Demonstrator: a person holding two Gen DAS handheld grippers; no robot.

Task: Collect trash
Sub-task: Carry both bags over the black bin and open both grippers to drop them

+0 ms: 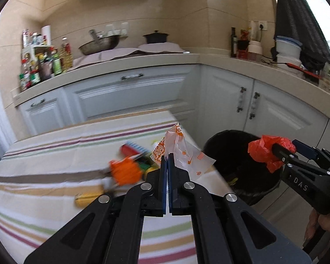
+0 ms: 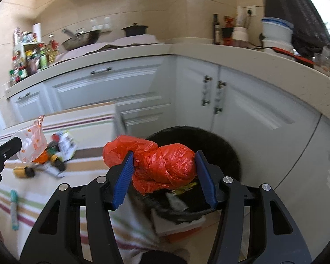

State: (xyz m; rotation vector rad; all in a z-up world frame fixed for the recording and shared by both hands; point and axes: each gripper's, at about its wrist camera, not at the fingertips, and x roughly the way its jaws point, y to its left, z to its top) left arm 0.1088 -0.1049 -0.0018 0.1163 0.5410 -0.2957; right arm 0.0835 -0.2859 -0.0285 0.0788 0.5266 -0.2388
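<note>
My left gripper (image 1: 167,157) is shut on a clear plastic wrapper with orange print (image 1: 182,151), held up above the striped tablecloth (image 1: 55,154). The same wrapper (image 2: 32,145) hangs from that gripper at the left edge of the right wrist view. My right gripper (image 2: 164,156) is shut on a crumpled red plastic bag (image 2: 165,165), held over the rim of a black-lined trash bin (image 2: 222,145). In the left wrist view the red bag (image 1: 268,149) and the bin (image 1: 235,154) are at the right.
More trash lies on the table: an orange and red heap (image 1: 129,165), a yellow piece (image 1: 88,197), a printed wrapper (image 2: 66,145) and a teal tube (image 2: 14,206). White cabinets (image 1: 132,92) and a countertop with bottles (image 1: 44,63) and pots stand behind.
</note>
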